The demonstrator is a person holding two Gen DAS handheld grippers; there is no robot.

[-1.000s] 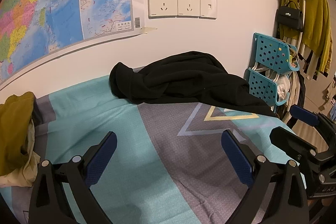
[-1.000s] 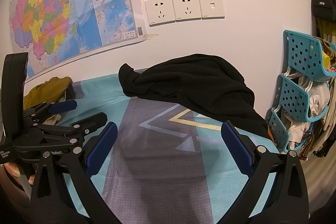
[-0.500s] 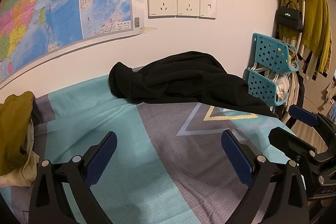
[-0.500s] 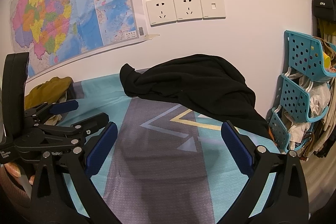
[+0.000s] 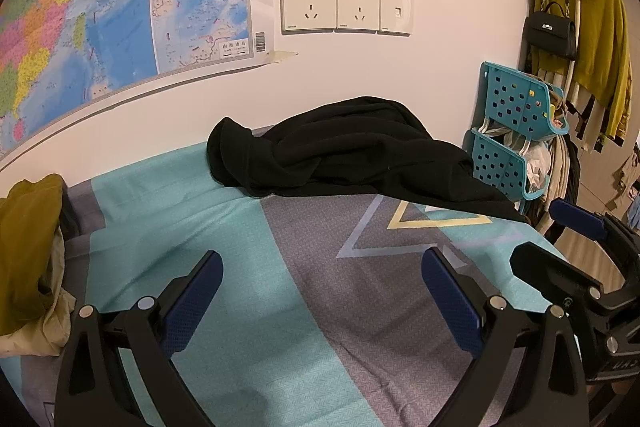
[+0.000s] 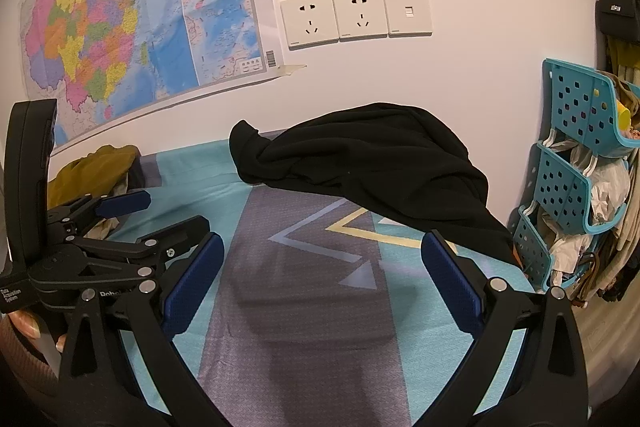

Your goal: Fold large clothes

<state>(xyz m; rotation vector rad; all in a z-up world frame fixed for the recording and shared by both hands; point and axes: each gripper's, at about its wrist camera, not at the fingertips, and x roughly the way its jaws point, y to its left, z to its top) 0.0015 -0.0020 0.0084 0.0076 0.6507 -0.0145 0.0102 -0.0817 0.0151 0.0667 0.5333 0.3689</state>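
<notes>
Garment (image 5: 352,151) beyond both spread tongs (image 5: 320,291)

Can't see the far side of the black garment (image 5: 360,155), it's bunched against the wall ahead of my tools, so no telling sleeves from hem. The mustard clothes pile (image 5: 24,251) to my left runs off frame. The map (image 6: 132,27) text is unreadable.

White wall (image 5: 440,87), map (image 5: 120,19), sockets (image 5: 346,7), teal baskets (image 5: 516,131).
</notes>
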